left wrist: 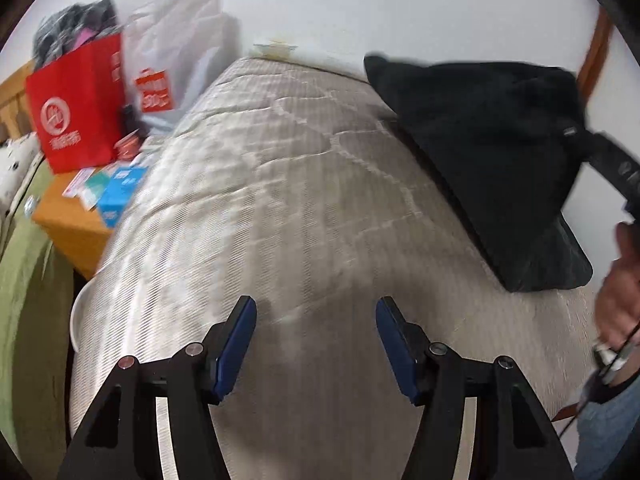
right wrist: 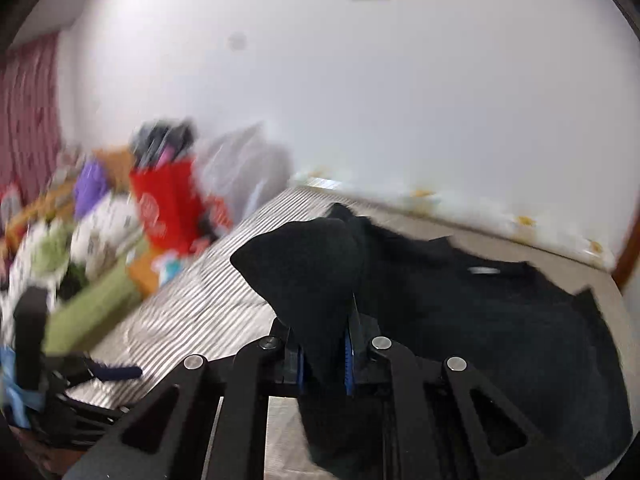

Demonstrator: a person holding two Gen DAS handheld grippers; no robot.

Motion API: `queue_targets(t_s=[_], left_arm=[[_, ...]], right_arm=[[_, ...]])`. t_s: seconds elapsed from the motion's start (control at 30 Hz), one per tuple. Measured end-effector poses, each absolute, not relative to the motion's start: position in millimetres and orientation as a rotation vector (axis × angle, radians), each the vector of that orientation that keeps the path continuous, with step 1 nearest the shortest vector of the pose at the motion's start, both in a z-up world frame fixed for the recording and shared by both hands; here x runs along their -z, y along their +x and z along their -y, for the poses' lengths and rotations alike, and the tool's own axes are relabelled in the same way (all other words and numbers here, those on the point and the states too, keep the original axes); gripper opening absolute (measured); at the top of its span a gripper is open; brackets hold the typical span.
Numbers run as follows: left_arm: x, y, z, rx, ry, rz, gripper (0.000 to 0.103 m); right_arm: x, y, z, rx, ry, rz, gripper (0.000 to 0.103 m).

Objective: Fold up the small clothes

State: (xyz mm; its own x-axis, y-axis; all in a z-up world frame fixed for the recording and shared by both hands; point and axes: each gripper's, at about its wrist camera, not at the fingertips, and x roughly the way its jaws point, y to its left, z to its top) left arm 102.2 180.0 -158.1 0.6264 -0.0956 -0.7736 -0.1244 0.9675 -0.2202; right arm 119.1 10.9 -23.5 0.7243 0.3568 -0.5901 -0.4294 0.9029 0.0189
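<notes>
One R gripper gripping black garment

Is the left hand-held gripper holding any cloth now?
No, the left hand-held gripper is open over the bare mattress, and the black garment lies apart from it.

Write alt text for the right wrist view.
The right claw is clamped on a fold of a black garment that trails onto a striped bed. A red bag and blurred clutter sit beyond, left, against a white wall.
</notes>
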Motion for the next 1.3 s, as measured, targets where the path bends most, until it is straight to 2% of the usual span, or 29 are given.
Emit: queue_targets(t_s=[0.2, 0.37, 0.53, 0.6, 0.63, 0.67, 0.7, 0.77, 0.97, 1.13, 1.17, 1.2, 1.23, 1.27, 1.3], left_arm=[[150, 130, -129, 0.071, -0.212, -0.889, 0.06], [150, 145, -91, 0.153, -0.196, -0.874, 0.06], [156, 155, -62, 0.207, -0.186, -0.893, 0.06], [158, 157, -52, 0.225, -0.179, -0.903, 0.06], [157, 156, -49, 0.236, -0.176, -0.904, 0.06], [157, 155, -45, 0.248, -0.171, -0.903, 0.06], [156, 154, -42, 0.264, -0.166, -0.899, 0.06], [154, 150, -35, 0.298, -0.158, -0.886, 0.064], [151, 151, -7, 0.388, -0.138, -0.872, 0.073], [158, 165, 30, 0.413, -0.069, -0.905, 0.074], [159, 170, 36, 0.413, -0.062, -0.91, 0.074], [161, 174, 42, 0.412, -0.056, -0.913, 0.074], [163, 179, 50, 0.404, -0.044, -0.914, 0.074], [163, 180, 54, 0.394, -0.034, -0.913, 0.074], [163, 184, 60, 0.378, -0.015, -0.907, 0.074]], right_arm=[[9, 118, 123, -0.262, 0.074, -0.573, 0.013], [46, 113, 218, -0.117, 0.227, -0.645, 0.013], [83, 105, 256, -0.107, 0.318, -0.743, 0.018], [85, 98, 255, -0.1, 0.305, -0.753, 0.03], [84, 95, 253, -0.09, 0.288, -0.746, 0.032], [84, 92, 251, -0.096, 0.277, -0.736, 0.038], [83, 90, 252, -0.105, 0.274, -0.729, 0.049], [83, 88, 254, -0.141, 0.301, -0.724, 0.06], [91, 106, 260, -0.172, 0.417, -0.724, 0.065], [103, 137, 260, -0.109, 0.469, -0.743, 0.063], [105, 145, 258, -0.099, 0.472, -0.757, 0.055], [107, 150, 258, -0.106, 0.475, -0.764, 0.042], [107, 158, 255, -0.11, 0.465, -0.779, 0.036], [106, 160, 254, -0.109, 0.444, -0.782, 0.022], [101, 160, 254, -0.128, 0.421, -0.767, 0.018]])
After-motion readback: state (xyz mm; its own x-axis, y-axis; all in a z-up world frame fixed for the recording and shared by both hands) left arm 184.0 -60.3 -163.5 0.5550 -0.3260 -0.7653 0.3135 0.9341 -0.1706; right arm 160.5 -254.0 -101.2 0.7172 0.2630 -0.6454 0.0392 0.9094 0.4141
